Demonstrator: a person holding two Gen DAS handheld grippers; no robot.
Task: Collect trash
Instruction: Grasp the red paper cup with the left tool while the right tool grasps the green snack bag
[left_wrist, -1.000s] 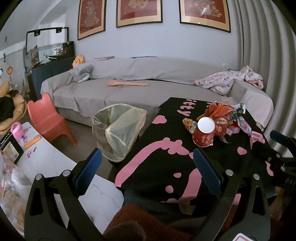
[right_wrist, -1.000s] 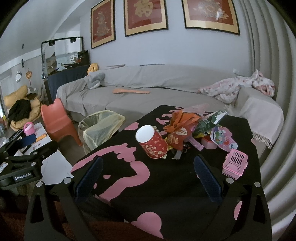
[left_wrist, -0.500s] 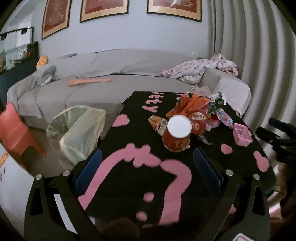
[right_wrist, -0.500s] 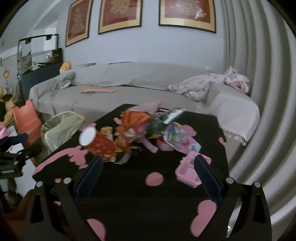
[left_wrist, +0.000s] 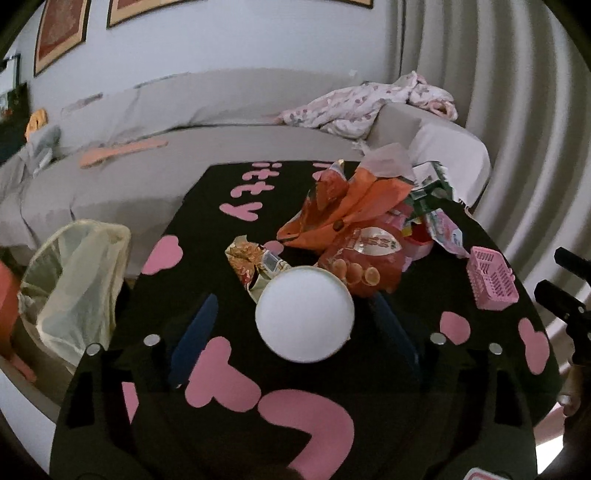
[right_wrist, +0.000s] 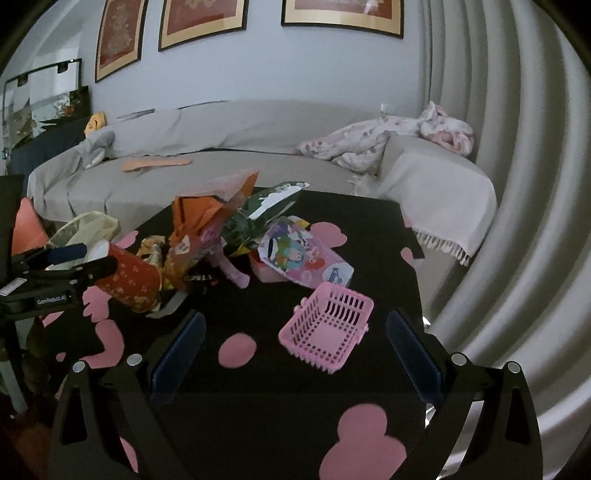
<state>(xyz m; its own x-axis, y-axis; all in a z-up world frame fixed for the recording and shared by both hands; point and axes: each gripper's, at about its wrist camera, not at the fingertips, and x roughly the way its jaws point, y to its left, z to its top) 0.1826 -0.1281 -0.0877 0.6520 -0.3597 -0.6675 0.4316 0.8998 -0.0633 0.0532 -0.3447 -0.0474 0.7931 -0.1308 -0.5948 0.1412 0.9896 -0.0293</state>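
Note:
A red paper cup (left_wrist: 304, 314) lies on its side on the black table (left_wrist: 207, 206), its white mouth facing my left gripper (left_wrist: 291, 332), which is open with its blue fingers on either side of the rim. Behind the cup is a pile of wrappers: an orange bag (left_wrist: 354, 199), a red snack bag (left_wrist: 365, 254), and green and pink packets (right_wrist: 295, 254). In the right wrist view the cup (right_wrist: 129, 280) shows at the left with the left gripper at it. My right gripper (right_wrist: 295, 343) is open over the pink toy basket (right_wrist: 328, 332).
A bin lined with a yellowish bag (left_wrist: 74, 280) stands on the floor left of the table. A grey sofa (left_wrist: 184, 147) with a pink blanket (left_wrist: 369, 103) runs behind. An orange stool (right_wrist: 29, 225) stands far left. Curtains hang at the right.
Both grippers have moved forward over the table. The left one has closed in on the cup's mouth; the right one has come up to the pink basket.

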